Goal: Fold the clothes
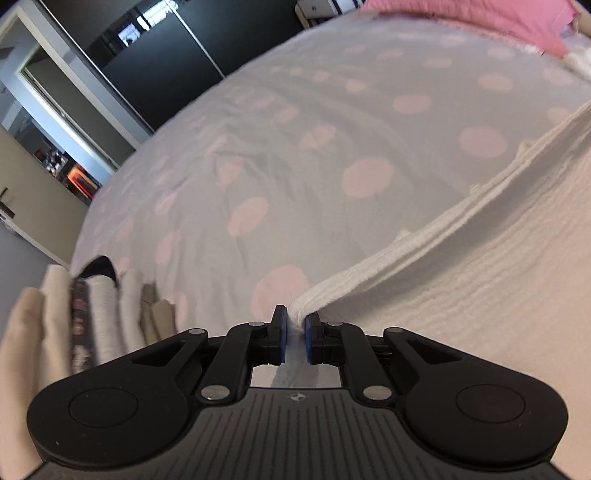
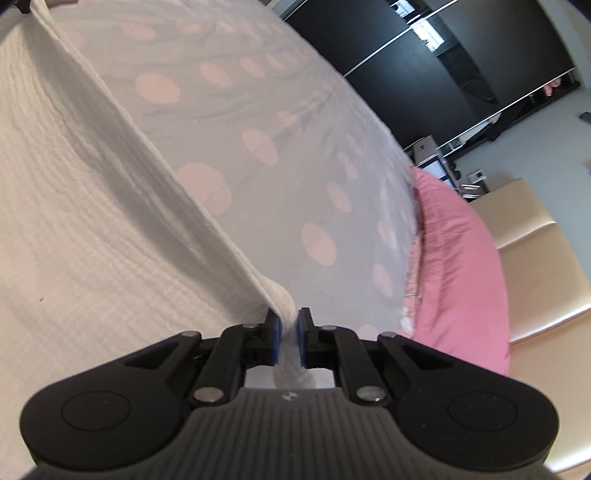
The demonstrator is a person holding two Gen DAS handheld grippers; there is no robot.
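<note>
A white textured garment (image 1: 480,266) lies over a bed with a grey, pink-dotted cover (image 1: 295,147). My left gripper (image 1: 295,326) is shut on one corner of the garment's edge, the cloth bunched between its blue pads. In the right wrist view the same white garment (image 2: 92,221) fills the left side, its edge running from the top left down into my right gripper (image 2: 290,325), which is shut on another corner. The edge hangs stretched between the two grippers above the dotted bed cover (image 2: 277,147).
A stack of folded clothes (image 1: 85,317) lies at the bed's near left edge. A pink cloth (image 2: 458,266) lies at the bed's far end, also in the left wrist view (image 1: 498,18). Dark wardrobe doors (image 1: 166,62) and a cream headboard (image 2: 535,258) border the bed.
</note>
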